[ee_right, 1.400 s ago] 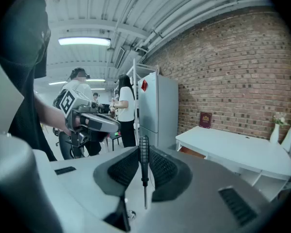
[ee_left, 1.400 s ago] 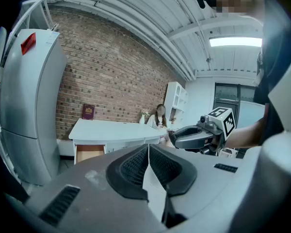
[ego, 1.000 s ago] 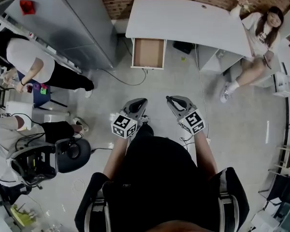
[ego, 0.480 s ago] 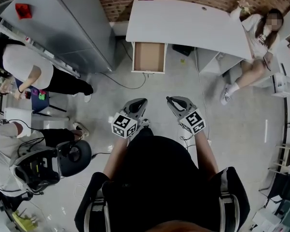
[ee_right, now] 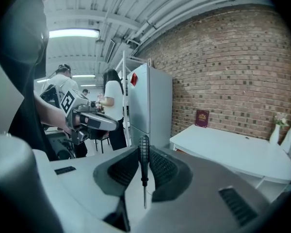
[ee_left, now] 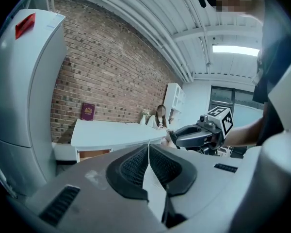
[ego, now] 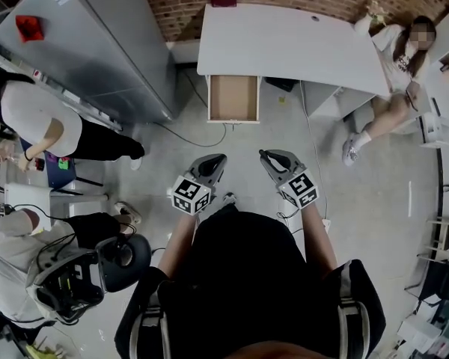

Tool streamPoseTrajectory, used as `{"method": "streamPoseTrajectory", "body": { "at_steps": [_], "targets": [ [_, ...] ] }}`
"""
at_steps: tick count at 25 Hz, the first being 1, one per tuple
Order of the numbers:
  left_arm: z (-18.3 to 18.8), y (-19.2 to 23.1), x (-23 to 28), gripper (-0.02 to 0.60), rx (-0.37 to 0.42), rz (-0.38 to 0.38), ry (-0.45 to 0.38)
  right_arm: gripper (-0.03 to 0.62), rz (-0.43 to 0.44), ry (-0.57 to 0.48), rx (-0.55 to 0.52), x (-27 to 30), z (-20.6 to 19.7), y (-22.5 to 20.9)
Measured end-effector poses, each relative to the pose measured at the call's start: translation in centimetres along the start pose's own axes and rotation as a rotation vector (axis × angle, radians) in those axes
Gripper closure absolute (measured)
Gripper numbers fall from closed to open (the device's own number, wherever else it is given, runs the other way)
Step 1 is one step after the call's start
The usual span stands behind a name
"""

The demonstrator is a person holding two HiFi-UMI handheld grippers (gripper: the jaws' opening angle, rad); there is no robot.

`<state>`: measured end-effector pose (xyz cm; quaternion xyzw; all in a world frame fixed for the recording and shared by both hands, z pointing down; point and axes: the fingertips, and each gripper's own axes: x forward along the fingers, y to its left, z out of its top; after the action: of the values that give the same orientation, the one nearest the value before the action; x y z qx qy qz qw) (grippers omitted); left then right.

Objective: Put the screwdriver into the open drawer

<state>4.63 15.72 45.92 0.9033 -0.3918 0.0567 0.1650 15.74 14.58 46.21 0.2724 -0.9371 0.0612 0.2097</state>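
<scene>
Open floor [ego: 247, 144] up to drawer [ego: 233, 97]

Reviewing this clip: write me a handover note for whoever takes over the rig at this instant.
Left gripper: shut, empty.
Right gripper: shut on the screwdriver, with the handle between the pads and the shaft pointing back toward the camera.
Drawer: open under the white desk, across the floor ahead of the person; it looks empty.
Done: screwdriver is in hand.
Left: reach the drawer, lower the screwdriver inside, release.
</scene>
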Motion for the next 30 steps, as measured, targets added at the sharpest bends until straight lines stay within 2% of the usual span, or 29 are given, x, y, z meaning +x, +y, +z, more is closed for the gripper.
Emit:
{"method": "streamPoseTrajectory", "body": {
  "at_steps": [14, 21, 30],
  "targets": [
    [0.7, 5.6, -0.8, 0.561, 0.002, -0.010, -0.003, 0.471, -0.023, 0.026, -0.002, 5.4, 1.3, -0.8],
    [0.2, 8.9, -1.0, 0.561, -0.034, 0.056, 0.000, 0.471, 0.008, 0.046, -0.005, 8.2, 0.8, -3.1],
    [1.4, 13.4, -0.1, 0.561, -0.063, 0.145, 0.013, 0.471, 0.089, 0.107, -0.007, 14.0, 0.4, -7.7]
  ]
}}
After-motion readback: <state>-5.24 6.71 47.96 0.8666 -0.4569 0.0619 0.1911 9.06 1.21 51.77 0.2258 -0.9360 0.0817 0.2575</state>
